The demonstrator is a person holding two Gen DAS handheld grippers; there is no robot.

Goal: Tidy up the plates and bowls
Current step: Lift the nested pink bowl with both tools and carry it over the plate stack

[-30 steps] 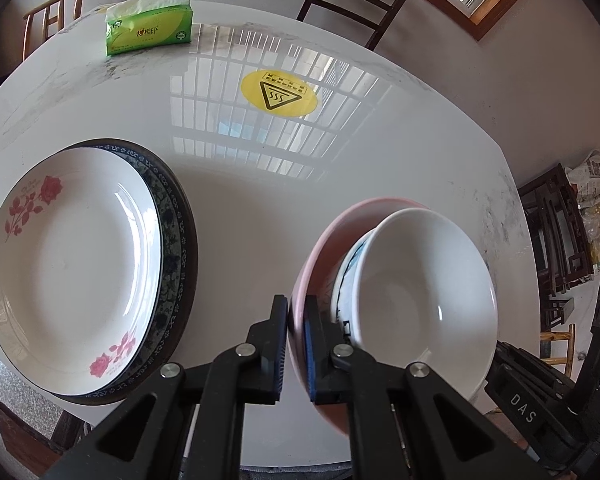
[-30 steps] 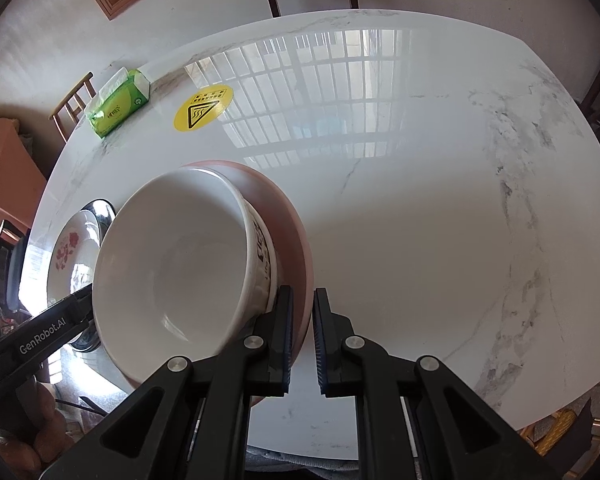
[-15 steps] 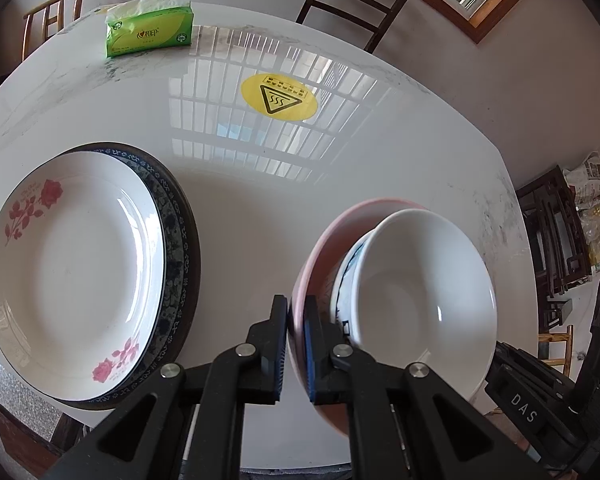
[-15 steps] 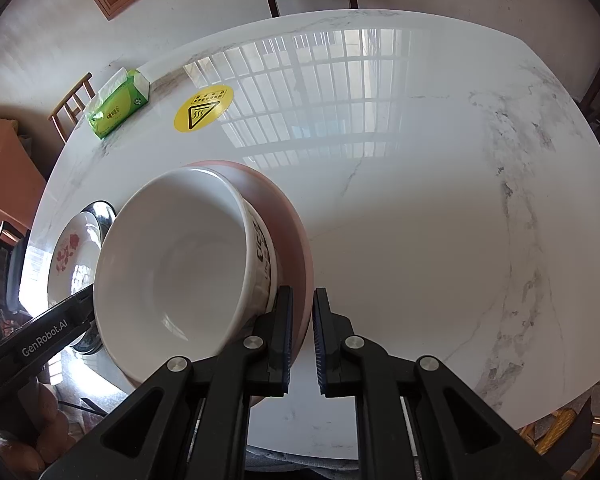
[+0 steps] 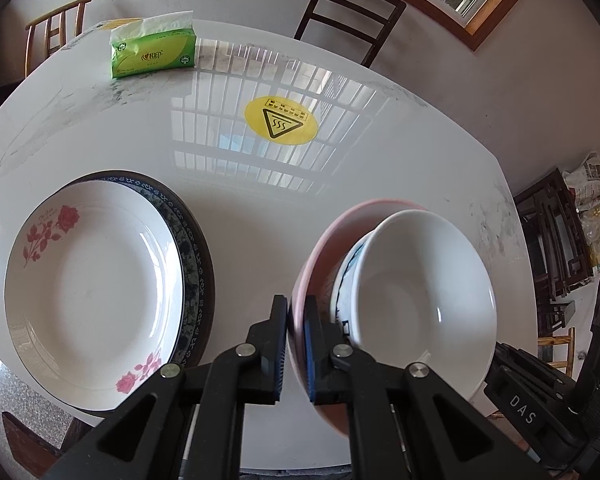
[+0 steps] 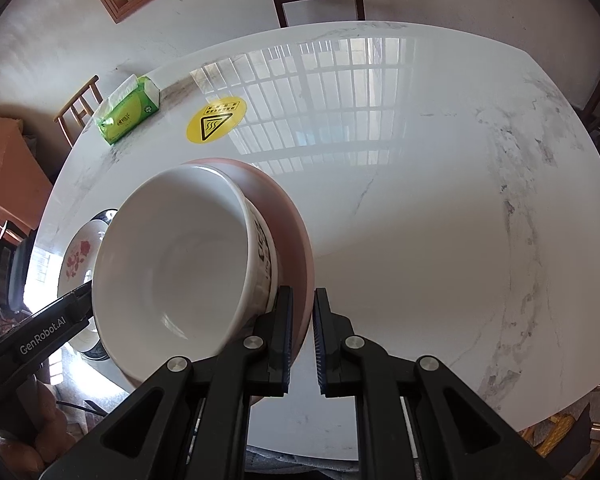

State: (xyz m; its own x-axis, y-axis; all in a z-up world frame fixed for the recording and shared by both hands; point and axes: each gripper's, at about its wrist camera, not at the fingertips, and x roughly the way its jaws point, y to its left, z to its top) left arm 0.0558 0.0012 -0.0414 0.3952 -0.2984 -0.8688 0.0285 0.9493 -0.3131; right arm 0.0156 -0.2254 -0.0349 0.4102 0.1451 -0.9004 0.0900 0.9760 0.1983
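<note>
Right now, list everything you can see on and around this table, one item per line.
white bowl: 1, white, nested inside the pink bowl
pink bowl: 1, pink, under the white bowl
rose plate: 1, white with red roses, stacked on the patterned plate
patterned plate: 1, dark blue-rimmed, table's left
tissue pack: 1, green, far edge
warning sticker: 1, yellow, table centre
table: 1, white marble
chairs: several, wooden, around the table
left gripper: black, shut on pink bowl's rim
right gripper: black, shut on pink bowl's opposite rim
</note>
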